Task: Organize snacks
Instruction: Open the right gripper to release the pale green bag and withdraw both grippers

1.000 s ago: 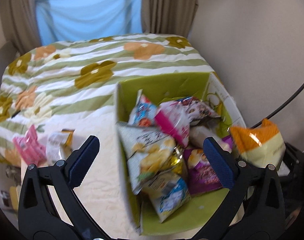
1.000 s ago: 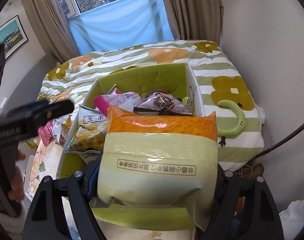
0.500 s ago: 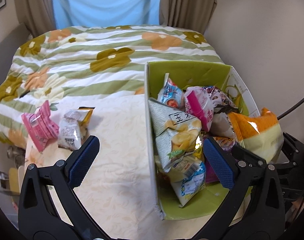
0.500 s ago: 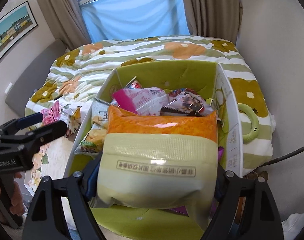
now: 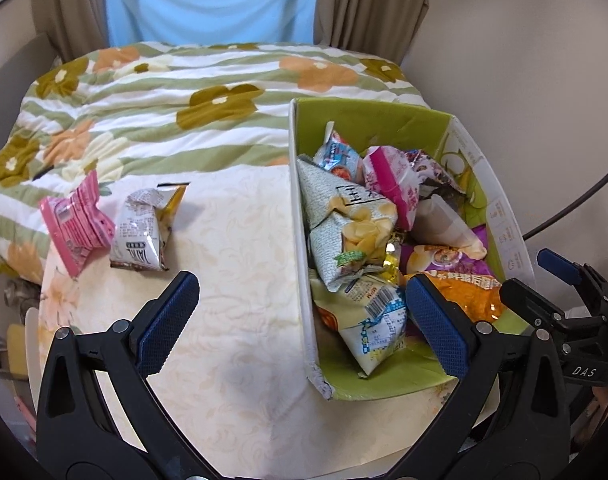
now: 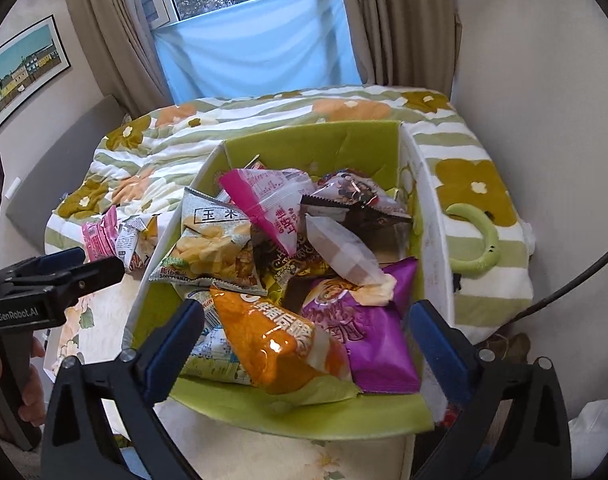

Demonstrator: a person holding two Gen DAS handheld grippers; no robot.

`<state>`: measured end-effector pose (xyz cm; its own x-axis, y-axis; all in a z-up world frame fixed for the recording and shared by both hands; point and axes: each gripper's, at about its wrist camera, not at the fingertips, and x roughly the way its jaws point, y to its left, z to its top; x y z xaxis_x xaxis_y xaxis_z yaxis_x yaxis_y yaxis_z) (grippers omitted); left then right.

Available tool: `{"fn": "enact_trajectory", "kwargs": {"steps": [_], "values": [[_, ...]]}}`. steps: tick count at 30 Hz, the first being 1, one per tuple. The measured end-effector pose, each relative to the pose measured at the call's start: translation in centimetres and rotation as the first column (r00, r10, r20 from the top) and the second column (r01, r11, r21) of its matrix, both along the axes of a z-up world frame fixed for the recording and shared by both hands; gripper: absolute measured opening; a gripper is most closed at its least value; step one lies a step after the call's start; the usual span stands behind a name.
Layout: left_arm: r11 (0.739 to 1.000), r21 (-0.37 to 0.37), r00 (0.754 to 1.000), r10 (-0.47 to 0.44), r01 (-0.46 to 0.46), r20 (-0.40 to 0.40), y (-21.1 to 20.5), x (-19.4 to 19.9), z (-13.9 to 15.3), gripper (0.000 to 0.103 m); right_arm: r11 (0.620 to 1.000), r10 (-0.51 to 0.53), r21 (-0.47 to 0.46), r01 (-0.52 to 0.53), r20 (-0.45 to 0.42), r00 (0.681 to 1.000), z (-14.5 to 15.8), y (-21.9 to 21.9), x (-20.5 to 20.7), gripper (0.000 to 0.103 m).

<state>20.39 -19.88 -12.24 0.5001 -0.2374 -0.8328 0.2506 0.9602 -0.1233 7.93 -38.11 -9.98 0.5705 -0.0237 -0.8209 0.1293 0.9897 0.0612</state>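
A green cardboard box (image 6: 316, 148) (image 5: 368, 116) holds several snack bags. An orange and pale green bag (image 6: 280, 344) lies at its near end, beside a purple bag (image 6: 368, 336); the orange bag also shows in the left wrist view (image 5: 460, 296). My right gripper (image 6: 304, 332) is open and empty just above that bag. My left gripper (image 5: 300, 312) is open and empty over the table by the box's left wall. A pink bag (image 5: 74, 220) and a silver bag (image 5: 142, 232) lie on the table to the left.
The table (image 5: 232, 320) has a cream floral cloth. Behind it is a bed with a green-striped flower quilt (image 5: 184, 92). A green curved toy (image 6: 480, 240) lies on the quilt right of the box. A wall stands close on the right.
My right gripper opened and let go of the orange bag, which now lies in the box. My left gripper swung left, bringing the pink and silver bags into fuller view.
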Motion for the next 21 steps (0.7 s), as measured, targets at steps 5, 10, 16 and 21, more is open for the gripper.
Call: {"fn": "enact_trajectory", "kwargs": {"steps": [5,10,16,21], "values": [[1.000,0.004,0.999,-0.001,0.001,0.042,0.4,-0.9,1.6,0.102,1.000,-0.016,-0.007,0.016,0.011,1.000,1.0,0.3,-0.5,0.102],[0.999,-0.019,0.996,0.050,-0.048,0.076,2.8,-2.7,3.2,0.102,1.000,-0.013,-0.023,0.014,0.031,0.999,2.2,0.8,-0.4,0.102],[0.987,-0.013,0.982,0.158,-0.158,0.099,7.9,-4.9,4.4,0.102,0.998,0.034,-0.058,-0.030,0.061,0.998,3.9,3.2,0.4,0.102],[0.965,-0.036,0.958,0.263,-0.260,0.116,13.7,-5.9,4.8,0.102,0.997,0.070,-0.039,-0.067,0.095,0.993,5.0,6.8,1.3,0.102]]}}
